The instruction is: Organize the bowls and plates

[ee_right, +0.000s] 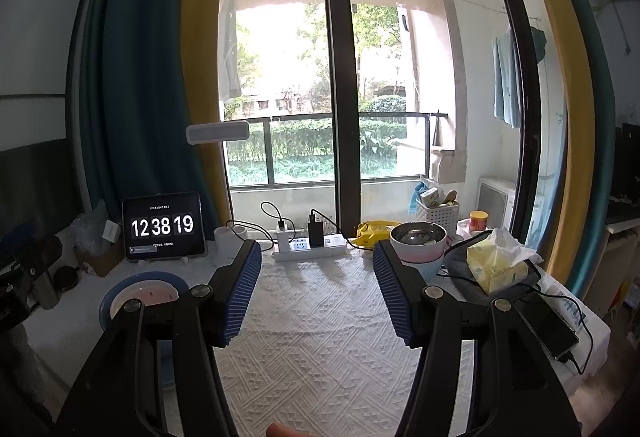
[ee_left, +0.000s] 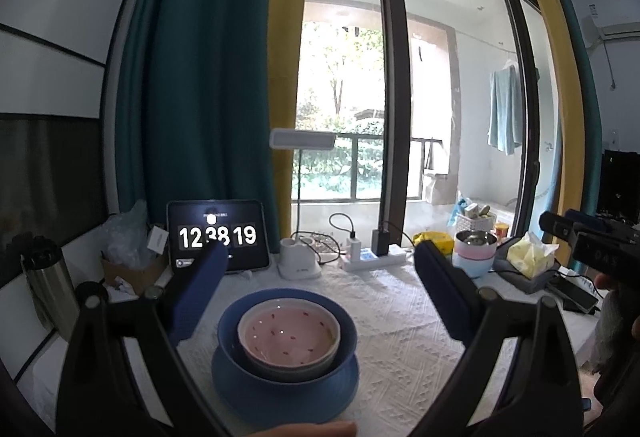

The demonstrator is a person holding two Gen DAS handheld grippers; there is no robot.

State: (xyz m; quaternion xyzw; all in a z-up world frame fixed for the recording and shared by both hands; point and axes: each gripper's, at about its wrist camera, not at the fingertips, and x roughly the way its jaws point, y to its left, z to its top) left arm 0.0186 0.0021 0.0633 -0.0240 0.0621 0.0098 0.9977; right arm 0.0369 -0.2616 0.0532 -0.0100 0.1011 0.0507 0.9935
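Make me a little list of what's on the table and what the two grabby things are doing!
stack: pink bowl inside blue bowl, on blue plate
other bowls: steel bowl on top of a pink and blue stack, back right
clock: tablet shows 12 38 19
tissues: yellow pack, right side
left tool: open, over the stack, holding nothing
right tool: open, over bare cloth

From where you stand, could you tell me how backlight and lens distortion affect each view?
Left wrist view: the window is blown out, the curtain bows at the edge, and the bowl stays readable. Right wrist view: the same glare and bowed frame; the tablecloth is evenly lit and sharp.
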